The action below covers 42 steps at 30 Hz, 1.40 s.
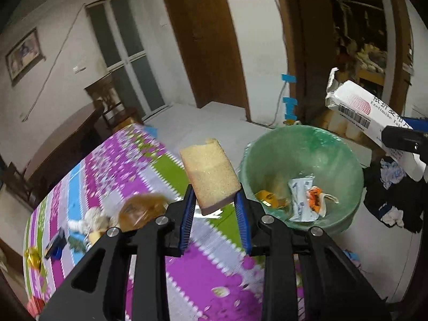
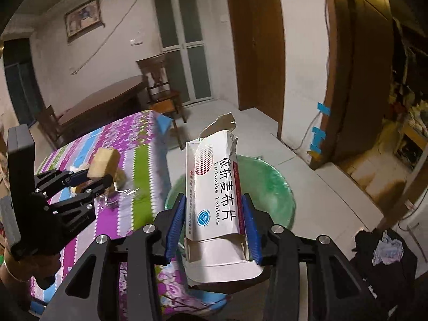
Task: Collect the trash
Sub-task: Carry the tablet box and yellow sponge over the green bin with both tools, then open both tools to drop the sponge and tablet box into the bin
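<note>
You are on the carry-to-bin step. Your left gripper (image 1: 216, 208) is clamped on the yellow sponge (image 1: 210, 172), held just short of the green bin (image 1: 302, 144) and above the table edge. Your right gripper (image 2: 214, 223) holds the white tablet box (image 2: 216, 187) over the bin's near rim, though the left pad looks barely in contact. The bin already holds wrappers (image 1: 305, 198). Next — I'd judge — bring each piece over the bin's mouth before letting go; more litter waits on the floral tablecloth (image 1: 112, 165).
</note>
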### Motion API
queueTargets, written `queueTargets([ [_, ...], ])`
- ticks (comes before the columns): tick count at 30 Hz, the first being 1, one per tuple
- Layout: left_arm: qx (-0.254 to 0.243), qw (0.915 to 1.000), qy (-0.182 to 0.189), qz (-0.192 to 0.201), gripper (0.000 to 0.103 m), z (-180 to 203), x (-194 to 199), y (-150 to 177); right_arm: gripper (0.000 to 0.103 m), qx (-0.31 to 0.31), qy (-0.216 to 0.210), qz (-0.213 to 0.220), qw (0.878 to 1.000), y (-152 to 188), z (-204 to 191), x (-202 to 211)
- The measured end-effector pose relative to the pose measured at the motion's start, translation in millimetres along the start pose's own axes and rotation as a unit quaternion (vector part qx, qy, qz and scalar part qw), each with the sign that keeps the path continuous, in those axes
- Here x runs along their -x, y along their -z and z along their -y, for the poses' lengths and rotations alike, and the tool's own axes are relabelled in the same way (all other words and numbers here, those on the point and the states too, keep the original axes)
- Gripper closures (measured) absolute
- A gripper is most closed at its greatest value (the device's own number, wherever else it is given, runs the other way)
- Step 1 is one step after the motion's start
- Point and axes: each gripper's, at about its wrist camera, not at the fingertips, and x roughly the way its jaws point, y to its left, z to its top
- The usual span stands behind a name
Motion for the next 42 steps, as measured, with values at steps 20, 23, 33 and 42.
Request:
queueTargets([
  [20, -0.089, 0.9922, 0.082, -0.031, 0.075, 64.9, -50.9, -30.8, 0.059, -0.055, 0.034, -0.051, 0.997, -12.3, 63.4, -21.0],
  [23, -0.089, 0.9901, 0.099, -0.044, 0.075, 66.7, -59.9, -29.2, 0.059, -0.060, 0.033, -0.061, 0.996, -11.8, 64.5, -30.6],
  [33, -0.097, 0.9836, 0.133, -0.074, 0.075, 74.3, -81.3, -21.9, 0.058, -0.069, 0.030, -0.086, 0.993, -11.1, 58.7, -60.7],
  [42, -0.087, 0.9811, 0.149, -0.089, 0.075, 73.5, -92.7, -19.7, 0.058, -0.083, 0.028, -0.101, 0.991, -7.3, 62.9, -77.0],
])
